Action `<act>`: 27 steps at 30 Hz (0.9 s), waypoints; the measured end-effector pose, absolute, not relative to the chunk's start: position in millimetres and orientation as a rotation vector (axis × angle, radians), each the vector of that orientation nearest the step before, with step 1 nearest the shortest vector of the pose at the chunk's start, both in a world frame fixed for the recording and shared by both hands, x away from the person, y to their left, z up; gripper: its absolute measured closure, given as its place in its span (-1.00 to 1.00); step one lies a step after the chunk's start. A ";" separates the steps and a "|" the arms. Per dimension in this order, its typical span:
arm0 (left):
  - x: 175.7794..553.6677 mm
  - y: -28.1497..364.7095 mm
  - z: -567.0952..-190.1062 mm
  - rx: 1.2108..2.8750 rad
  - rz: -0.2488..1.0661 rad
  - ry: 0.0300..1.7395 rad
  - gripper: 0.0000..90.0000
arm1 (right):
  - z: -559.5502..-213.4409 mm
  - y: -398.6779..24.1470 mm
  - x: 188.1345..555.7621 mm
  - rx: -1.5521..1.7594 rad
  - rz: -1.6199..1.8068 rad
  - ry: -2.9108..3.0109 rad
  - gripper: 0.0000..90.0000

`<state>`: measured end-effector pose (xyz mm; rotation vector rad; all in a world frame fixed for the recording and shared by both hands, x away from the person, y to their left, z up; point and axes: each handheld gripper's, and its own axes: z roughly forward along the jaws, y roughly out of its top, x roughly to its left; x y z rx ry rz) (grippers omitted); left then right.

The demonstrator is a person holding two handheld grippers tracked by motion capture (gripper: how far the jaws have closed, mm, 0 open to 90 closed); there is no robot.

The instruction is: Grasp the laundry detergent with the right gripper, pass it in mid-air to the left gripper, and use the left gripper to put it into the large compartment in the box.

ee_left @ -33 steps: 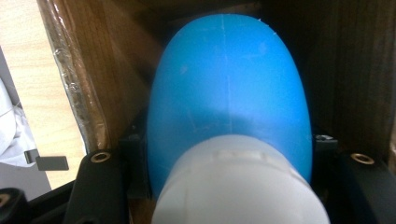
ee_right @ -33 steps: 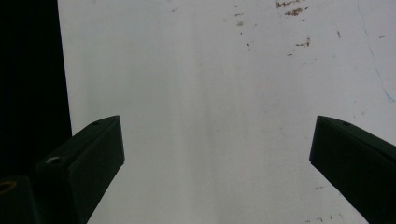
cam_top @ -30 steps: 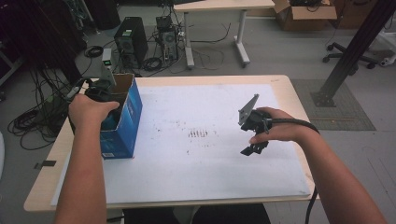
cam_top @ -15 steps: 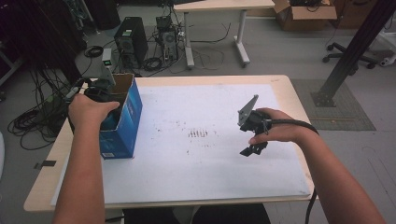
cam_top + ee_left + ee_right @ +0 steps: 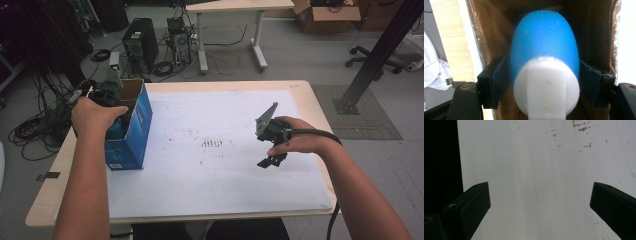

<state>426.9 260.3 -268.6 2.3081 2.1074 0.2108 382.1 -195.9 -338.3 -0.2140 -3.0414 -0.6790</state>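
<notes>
- My left gripper (image 5: 544, 82) reaches down into the blue box (image 5: 131, 131); its jaws have just been opening and now flank the blue bottle (image 5: 544, 45) without pressing it.
- The bottle lies inside the box, long axis along my jaws, white cap (image 5: 546, 87) towards me.
- My right gripper (image 5: 270, 145) hovers right of the box, jaws spread wide and empty.

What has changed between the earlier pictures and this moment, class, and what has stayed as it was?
The left claw, down inside the blue cardboard box, has just been opening its jaws; the blue-and-white bottle sits between them, with a slight gap at each pad, so it seems to be let go. Unchanged: the box at the table's left edge, and the right claw, open above the white mat.
</notes>
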 end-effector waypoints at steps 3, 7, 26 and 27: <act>425.7 259.0 -265.5 2.311 0.224 2.107 -0.44 | -337.5 -196.8 381.5 -0.218 -0.683 -3.043 -0.93; 424.0 258.3 -261.6 2.316 0.234 2.107 -0.50 | -336.6 -197.2 380.5 -0.213 -0.687 -3.044 -0.93; 417.2 254.9 -245.1 2.339 0.276 2.076 -0.65 | -330.5 -197.1 377.0 -0.203 -0.693 -3.054 -0.93; 416.5 253.7 -243.6 2.345 0.281 2.067 -0.68 | -330.1 -197.2 377.0 -0.204 -0.692 -3.054 -0.93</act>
